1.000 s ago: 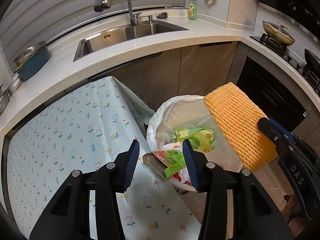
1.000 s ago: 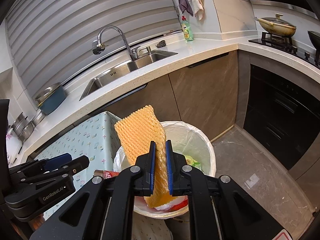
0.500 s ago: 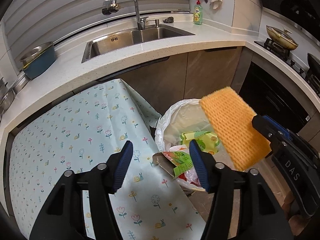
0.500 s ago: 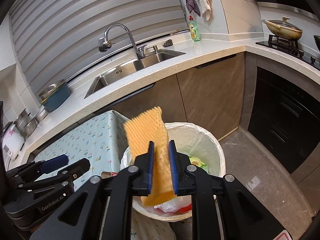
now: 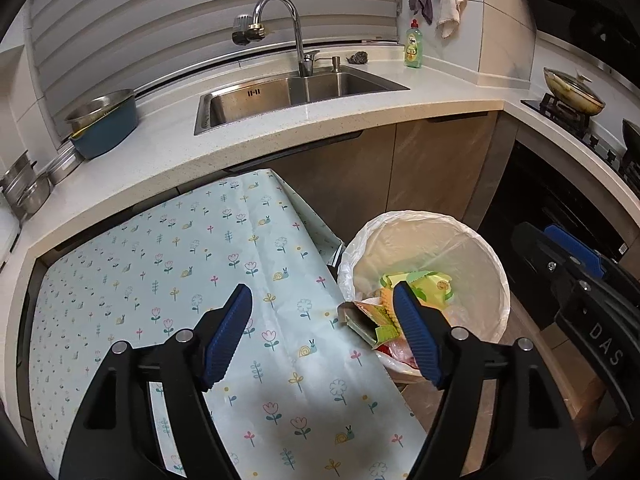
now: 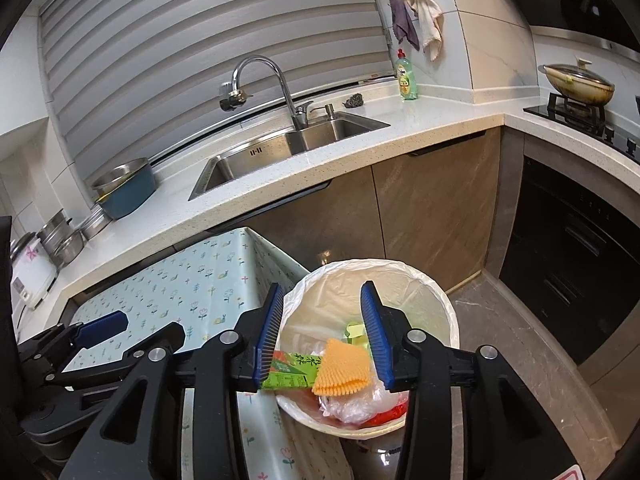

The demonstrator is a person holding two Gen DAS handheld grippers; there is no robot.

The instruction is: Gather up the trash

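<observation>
Home kitchen: steel sink (image 5: 296, 92), tap (image 5: 280, 20), hob pan (image 6: 576, 84), countertop (image 5: 360, 116).

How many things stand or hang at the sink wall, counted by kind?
Hanging cloths: 2
Soap bottle: 1
Scrubber: 1
Faucet: 1
Total: 5
</observation>
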